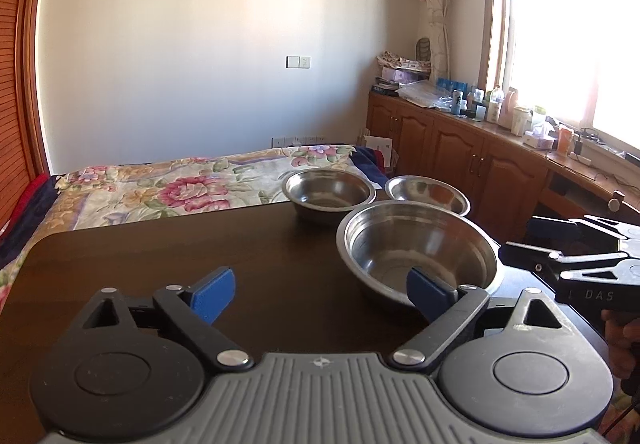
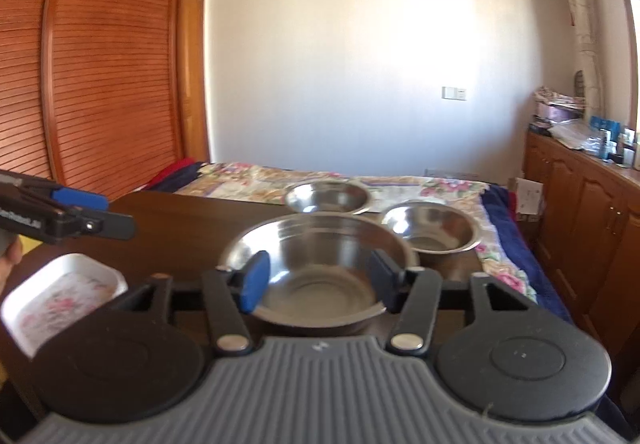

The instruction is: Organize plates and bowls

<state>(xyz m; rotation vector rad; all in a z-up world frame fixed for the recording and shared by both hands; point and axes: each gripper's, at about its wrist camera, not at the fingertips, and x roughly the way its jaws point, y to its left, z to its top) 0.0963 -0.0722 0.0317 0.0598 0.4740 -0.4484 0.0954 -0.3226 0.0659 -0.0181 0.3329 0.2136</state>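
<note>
Right wrist view is showing the big steel bowl (image 2: pixel 316 268) sitting on the dark table (image 2: pixel 180 220), directly ahead of the right gripper (image 2: pixel 320 280), whose blue pads (image 2: pixel 256 282) are standing wide apart on either side of the bowl's near rim; contact cannot be told. Two smaller steel bowls are sitting behind it: one (image 2: pixel 329 197) at the table's far edge, the other (image 2: pixel 432 230) near the far right corner, close beside the big bowl's rim. A white square dish (image 2: pixel 64 296) with a pink flower pattern is lying near the table's left edge. The left gripper (image 1: pixel 316 294) is also spreading wide, holding nothing, its right pad (image 1: pixel 428 292) showing in front of the big bowl's near rim. Bare tabletop is stretching out left of the bowls. Beyond the far edge a flowered bed (image 1: pixel 160 184) is lying, with wooden cabinets (image 1: pixel 460 148) running along the right.
</note>
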